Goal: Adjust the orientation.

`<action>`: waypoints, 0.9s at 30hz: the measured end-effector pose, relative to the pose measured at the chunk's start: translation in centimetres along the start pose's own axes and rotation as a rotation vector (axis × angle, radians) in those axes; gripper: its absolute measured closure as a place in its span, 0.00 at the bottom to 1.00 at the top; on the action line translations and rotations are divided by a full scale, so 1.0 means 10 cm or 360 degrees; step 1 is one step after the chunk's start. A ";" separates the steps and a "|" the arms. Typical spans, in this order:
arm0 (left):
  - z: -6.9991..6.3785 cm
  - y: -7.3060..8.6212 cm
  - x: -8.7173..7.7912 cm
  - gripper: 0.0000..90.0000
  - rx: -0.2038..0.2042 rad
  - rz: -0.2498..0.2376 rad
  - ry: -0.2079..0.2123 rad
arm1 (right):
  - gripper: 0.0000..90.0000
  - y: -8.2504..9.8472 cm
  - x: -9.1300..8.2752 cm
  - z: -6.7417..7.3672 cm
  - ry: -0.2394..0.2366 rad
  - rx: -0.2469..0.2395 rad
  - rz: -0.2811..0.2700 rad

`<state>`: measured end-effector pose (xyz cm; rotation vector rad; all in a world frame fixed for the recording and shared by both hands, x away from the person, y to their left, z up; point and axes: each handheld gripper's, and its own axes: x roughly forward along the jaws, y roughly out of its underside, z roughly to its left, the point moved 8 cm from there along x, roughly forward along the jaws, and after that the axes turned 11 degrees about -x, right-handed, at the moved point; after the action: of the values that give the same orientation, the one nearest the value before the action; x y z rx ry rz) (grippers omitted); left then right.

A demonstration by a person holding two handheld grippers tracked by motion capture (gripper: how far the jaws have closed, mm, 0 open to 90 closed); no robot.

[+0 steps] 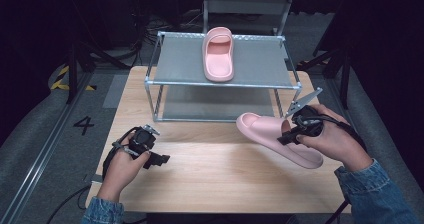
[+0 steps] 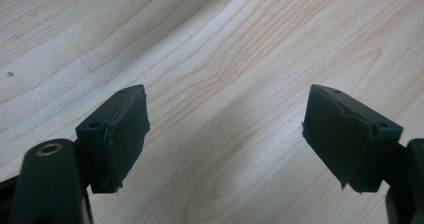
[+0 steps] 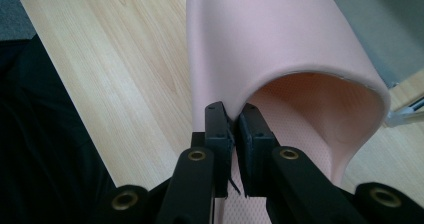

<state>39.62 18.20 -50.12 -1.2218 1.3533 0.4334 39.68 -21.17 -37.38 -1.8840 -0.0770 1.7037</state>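
A pink slipper [image 1: 218,54] lies on the top shelf of a metal rack [image 1: 190,64]. A second pink slipper [image 1: 267,134] hangs above the table at the right, toe toward the rack. My right gripper [image 1: 286,132] is shut on the edge of its strap; in the right gripper view the jaws [image 3: 235,129] pinch the strap's rim of the slipper [image 3: 265,44]. My left gripper [image 1: 161,159] rests low over the wooden table [image 1: 200,174] at the left. Its pads [image 2: 125,134] stand wide apart over bare wood, nothing between them.
The two-level rack stands at the table's far side, its lower shelf [image 1: 215,104] bare. Dark floor, cables and stands surround the table. A "4" mark [image 1: 83,124] is on the floor at left.
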 end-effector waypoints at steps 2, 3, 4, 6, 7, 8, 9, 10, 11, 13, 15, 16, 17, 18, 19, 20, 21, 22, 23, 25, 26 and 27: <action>0.00 0.00 0.00 0.21 0.0000 0.0000 -0.0001 | 0.94 -0.03 -0.05 0.01 -0.0001 -0.0012 -0.0005; 0.00 0.00 0.00 0.21 -0.0001 0.0002 -0.0001 | 0.94 -0.05 -0.07 0.01 -0.0002 -0.0014 -0.0006; 0.00 0.00 0.00 0.21 -0.0002 0.0004 -0.0001 | 0.94 -0.07 -0.09 0.01 0.0003 -0.0015 -0.0009; -0.01 0.01 0.01 0.21 0.0000 0.0009 0.0008 | 0.94 -0.10 -0.14 0.02 -0.0004 -0.0016 -0.0024; -0.01 0.01 0.01 0.21 0.0002 0.0011 0.0010 | 0.94 -0.12 -0.16 0.02 -0.0014 -0.0019 -0.0032; 0.00 0.01 0.01 0.21 0.0004 0.0008 0.0009 | 0.94 -0.14 -0.18 0.02 -0.0015 -0.0015 -0.0043; 0.00 0.00 0.01 0.21 0.0002 0.0006 0.0008 | 0.94 -0.16 -0.20 0.01 -0.0013 -0.0015 -0.0049; 0.00 0.00 0.01 0.21 0.0000 0.0004 0.0009 | 0.94 -0.17 -0.22 0.00 -0.0012 -0.0012 -0.0052; 0.00 0.00 0.01 0.21 -0.0002 0.0005 0.0009 | 0.94 -0.19 -0.25 -0.01 -0.0010 -0.0013 -0.0055; 0.00 0.00 0.01 0.21 -0.0001 0.0006 0.0012 | 0.94 -0.22 -0.29 -0.02 -0.0006 -0.0014 -0.0061; 0.00 0.00 0.01 0.21 0.0003 0.0006 0.0005 | 0.94 -0.26 -0.34 -0.02 -0.0003 -0.0021 -0.0069; 0.00 0.00 0.01 0.21 0.0006 0.0009 0.0004 | 0.94 -0.28 -0.37 -0.02 -0.0003 -0.0022 -0.0074; 0.00 -0.01 0.01 0.21 0.0015 0.0011 0.0006 | 0.94 -0.30 -0.39 -0.03 0.0003 -0.0026 -0.0074; -0.01 -0.01 0.01 0.21 0.0017 0.0009 0.0007 | 0.94 -0.32 -0.42 -0.03 0.0008 -0.0026 -0.0079; -0.02 -0.01 0.01 0.21 0.0020 0.0008 0.0015 | 0.94 -0.33 -0.44 -0.03 0.0008 -0.0029 -0.0081; -0.02 -0.02 0.01 0.21 0.0028 0.0004 0.0018 | 0.94 -0.35 -0.46 -0.02 0.0012 -0.0031 -0.0086; -0.03 -0.02 0.00 0.21 0.0029 -0.0004 0.0024 | 0.94 -0.36 -0.48 -0.02 0.0016 -0.0040 -0.0091; -0.03 -0.02 0.00 0.21 0.0031 -0.0003 0.0025 | 0.94 -0.38 -0.50 -0.02 0.0024 -0.0037 -0.0096; -0.03 -0.03 0.00 0.21 0.0045 -0.0007 0.0024 | 0.94 -0.39 -0.51 -0.02 0.0026 -0.0037 -0.0101; -0.03 -0.03 0.00 0.21 0.0039 -0.0010 0.0023 | 0.94 -0.42 -0.55 -0.02 0.0035 -0.0038 -0.0112; -0.03 -0.03 0.00 0.21 0.0036 -0.0007 0.0023 | 0.94 -0.43 -0.56 -0.02 0.0036 -0.0039 -0.0116; -0.02 -0.03 0.00 0.21 0.0035 -0.0004 0.0024 | 0.94 -0.44 -0.57 -0.03 0.0037 -0.0040 -0.0120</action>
<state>39.72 17.92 -49.93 -1.2106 1.3656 0.4071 40.40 -20.01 -30.27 -1.8950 -0.1590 1.6370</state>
